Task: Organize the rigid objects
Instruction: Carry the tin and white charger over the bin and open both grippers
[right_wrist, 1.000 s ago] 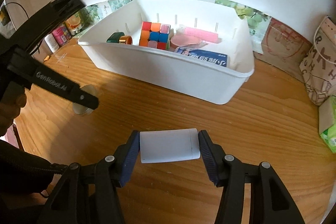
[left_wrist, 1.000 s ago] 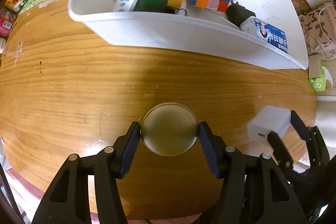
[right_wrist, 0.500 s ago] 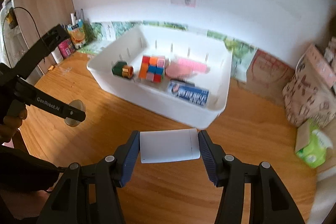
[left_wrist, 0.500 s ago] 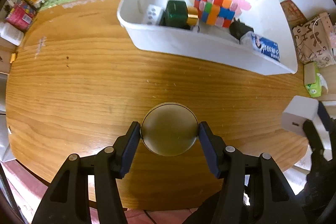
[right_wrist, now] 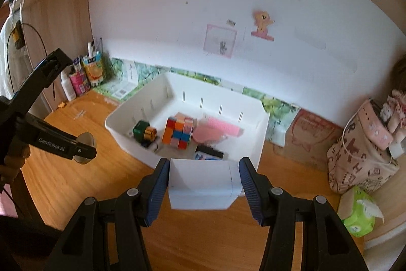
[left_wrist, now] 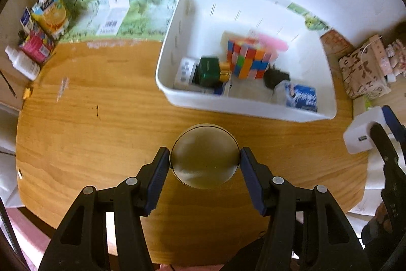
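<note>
Wooden desk (left_wrist: pixel 101 144) below (both lifted): claws grip disc (left_wrist: pixel 205 156), charger (right_wrist: pixel 203 184)

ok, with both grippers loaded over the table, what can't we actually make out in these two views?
- Round metallic disc: left wrist view shows one dull face only; what it is stays unclear.
- White plastic bin: in the right wrist view the white rectangular charger block hides its near wall and part of the blue-printed packet.
- Multicoloured puzzle cube: motion-blurred.
- Black item beside the cube: too dark to identify.
</note>
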A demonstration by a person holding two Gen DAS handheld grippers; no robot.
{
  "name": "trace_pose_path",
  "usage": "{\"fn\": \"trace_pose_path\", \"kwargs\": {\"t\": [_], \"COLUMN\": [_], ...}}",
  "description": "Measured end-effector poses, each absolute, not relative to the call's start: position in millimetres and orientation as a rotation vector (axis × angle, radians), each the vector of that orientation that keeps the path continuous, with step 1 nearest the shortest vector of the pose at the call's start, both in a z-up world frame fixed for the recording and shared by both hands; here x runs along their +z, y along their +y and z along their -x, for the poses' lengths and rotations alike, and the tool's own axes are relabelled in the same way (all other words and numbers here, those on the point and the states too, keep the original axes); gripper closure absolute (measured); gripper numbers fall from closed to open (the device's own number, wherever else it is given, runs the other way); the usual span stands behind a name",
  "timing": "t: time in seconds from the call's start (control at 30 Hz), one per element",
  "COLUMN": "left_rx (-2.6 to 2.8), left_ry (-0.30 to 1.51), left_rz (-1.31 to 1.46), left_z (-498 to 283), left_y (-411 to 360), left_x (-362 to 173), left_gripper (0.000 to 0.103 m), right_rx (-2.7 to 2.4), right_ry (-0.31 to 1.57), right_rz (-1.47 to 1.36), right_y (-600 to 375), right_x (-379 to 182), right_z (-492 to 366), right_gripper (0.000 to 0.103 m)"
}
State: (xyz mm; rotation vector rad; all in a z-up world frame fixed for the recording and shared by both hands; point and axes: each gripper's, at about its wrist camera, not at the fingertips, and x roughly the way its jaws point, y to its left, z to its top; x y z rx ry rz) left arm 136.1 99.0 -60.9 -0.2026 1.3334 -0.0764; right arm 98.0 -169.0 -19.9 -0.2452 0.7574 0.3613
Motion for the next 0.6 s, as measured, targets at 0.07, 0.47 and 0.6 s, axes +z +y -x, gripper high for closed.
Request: {"fn": "trace_pose_path", "kwargs": {"t": [0.07, 0.47, 0.6], "left_rx": [-0.087, -0.152, -0.177], "left_ry": [1.301, 1.106, 1.049], "left_rz": [0.216, 0.241, 0.236], "left_z": [-139.4, -158.3, -167.6], "left_y": [101.2, 101.8, 96.6], "left_x": [-55.2, -30.4, -29.2], "left_gripper": [0.043, 0.043, 0.043], "right_rx": [0.362, 0.362, 0.362], "right_ry": [0.742, 0.688, 0.684], "right_rz": [0.244, 0.239, 0.228], "right_y": [-166.8, -156.8, -156.6], "right_x": [-17.2, -8.4, -12.4], "right_z": [-104.0, -138.8, -151.6], "right_gripper": [0.047, 0.047, 0.047]}}
